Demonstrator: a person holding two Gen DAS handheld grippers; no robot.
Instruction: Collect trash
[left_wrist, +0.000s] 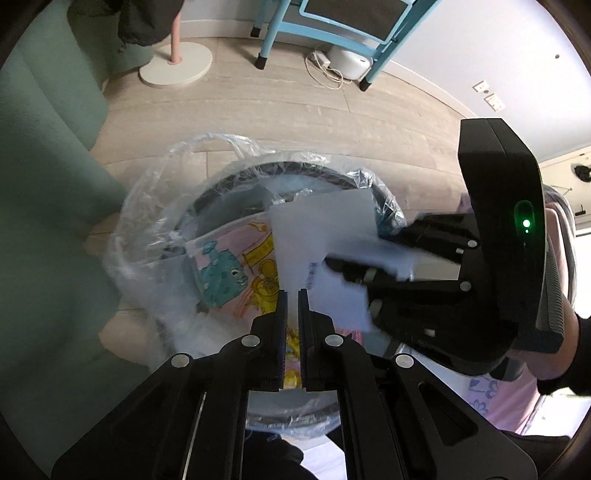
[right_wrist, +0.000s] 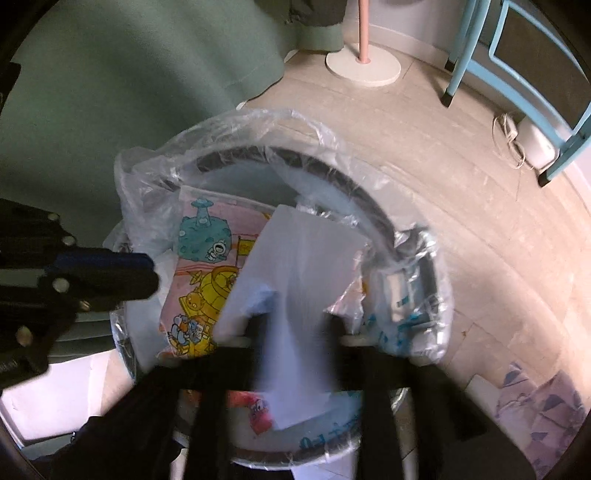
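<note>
Over the bin (right_wrist: 417, 236), lined w/ a clear plastic bag (right_wrist: 147, 173): drop-off step of the trash run, by my reading. White paper sheet (right_wrist: 306, 258) sits across the bin mouth, atop a pink cartoon-print wrapper (right_wrist: 207, 266) already inside. Right gripper (right_wrist: 295, 317) straddles the sheet's near edge; fingers are motion-blurred and look spread w/ paper between them (can't tell whether still pinching or let go). Left gripper (left_wrist: 292, 299) hangs above the near rim, pointing down into the bin, tongs nearly together w/ a thin gap, nothing clamped that I can see. Seen from the left wrist, the right gripper (left_wrist: 354, 273) comes in from the right, roughly level, sheet (left_wrist: 321, 236) at its tips. Next move prob. calls for full release so the sheet falls inside, then a lift clear w/o snagging the bag. More paper (right_wrist: 55, 391) lies on the floor (right_wrist: 461, 166), near left.
</note>
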